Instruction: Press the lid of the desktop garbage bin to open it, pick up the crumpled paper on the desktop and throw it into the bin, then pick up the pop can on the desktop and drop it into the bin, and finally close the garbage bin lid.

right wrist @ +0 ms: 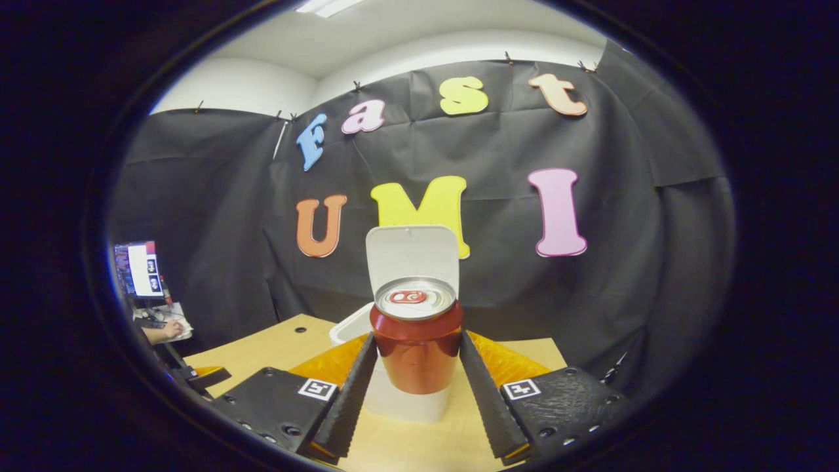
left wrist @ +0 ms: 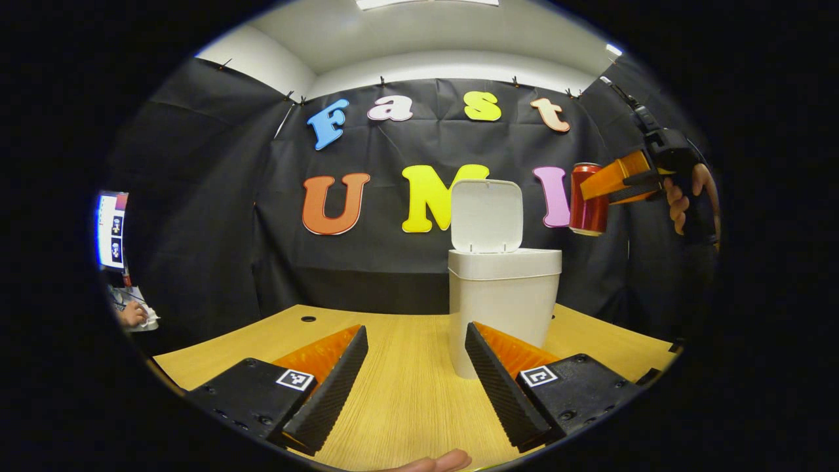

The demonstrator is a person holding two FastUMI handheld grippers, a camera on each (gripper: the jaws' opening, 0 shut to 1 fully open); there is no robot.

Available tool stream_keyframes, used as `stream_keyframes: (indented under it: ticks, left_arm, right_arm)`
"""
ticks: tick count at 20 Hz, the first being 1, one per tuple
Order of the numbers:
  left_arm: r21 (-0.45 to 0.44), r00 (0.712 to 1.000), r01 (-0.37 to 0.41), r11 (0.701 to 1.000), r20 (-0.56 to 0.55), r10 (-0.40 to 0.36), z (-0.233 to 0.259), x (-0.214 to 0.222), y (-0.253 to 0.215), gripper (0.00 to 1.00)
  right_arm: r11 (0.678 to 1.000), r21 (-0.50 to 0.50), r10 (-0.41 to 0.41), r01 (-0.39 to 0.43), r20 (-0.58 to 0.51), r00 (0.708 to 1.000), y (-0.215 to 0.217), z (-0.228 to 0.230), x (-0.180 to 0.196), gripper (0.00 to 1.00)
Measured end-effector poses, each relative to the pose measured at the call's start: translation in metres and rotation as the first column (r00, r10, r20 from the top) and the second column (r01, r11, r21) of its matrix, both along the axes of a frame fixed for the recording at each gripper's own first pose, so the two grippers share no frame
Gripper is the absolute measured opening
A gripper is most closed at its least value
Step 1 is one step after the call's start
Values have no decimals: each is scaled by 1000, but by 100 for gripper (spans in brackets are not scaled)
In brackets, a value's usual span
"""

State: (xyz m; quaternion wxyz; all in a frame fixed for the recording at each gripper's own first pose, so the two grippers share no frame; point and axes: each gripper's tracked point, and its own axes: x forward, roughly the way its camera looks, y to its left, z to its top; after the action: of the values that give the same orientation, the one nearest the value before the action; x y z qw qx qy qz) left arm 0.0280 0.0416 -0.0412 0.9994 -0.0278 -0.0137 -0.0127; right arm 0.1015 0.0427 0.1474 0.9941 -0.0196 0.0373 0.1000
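The left gripper view sits low over the table [left wrist: 406, 393], facing the bin [left wrist: 503, 308] at centre frame, fairly near. The right gripper view looks from higher, with the bin [right wrist: 351, 328] partly hidden at lower centre. Both views share the bin, the table and the black cloth wall [left wrist: 216, 196].

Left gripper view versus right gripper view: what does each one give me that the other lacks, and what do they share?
Left gripper view alone: the pop can from the side, held upright in the air to the right of the bin, higher than its rim, in the right hand-held gripper; the left hand-held gripper open over the desktop.

Right gripper view alone: the can's top, and both fingers pressing its sides.

Shared: the white bin with its lid standing open, and the wooden desktop.
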Motion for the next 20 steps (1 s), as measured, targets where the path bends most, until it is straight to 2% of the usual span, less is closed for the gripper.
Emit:
stream_keyframes:
  ticks: [7, 12, 16, 18, 19, 20]
  left_arm:
    - [-37, 999, 3, 999, -36, -4, -13, 3, 9, 98]
    - [-24, 999, -10, 1000, -36, 9, -15, 0, 18, 99]
    - [-30, 998, 17, 999, -55, -19, -26, 3, 17, 98]
    - [-42, 997, 16, 999, -77, -20, -34, 5, 17, 98]
    - [-50, 996, 15, 999, -85, -20, -37, 6, 18, 98]
    - [-56, 995, 15, 998, -93, -20, -40, 6, 18, 98]
  right_arm:
    - [993, 82, 85, -82, -33, 996, 61, 26, 53, 76]
    - [997, 80, 29, -21, -100, 995, 88, 3, 108, 75]
    - [995, 38, -84, 88, -112, 990, 74, -12, 142, 71]
    - [989, 57, -127, 136, -130, 983, 65, -17, 152, 69]
    - [988, 74, -126, 137, -139, 982, 65, -20, 155, 63]
    - [987, 84, -126, 139, -147, 981, 66, -22, 156, 62]
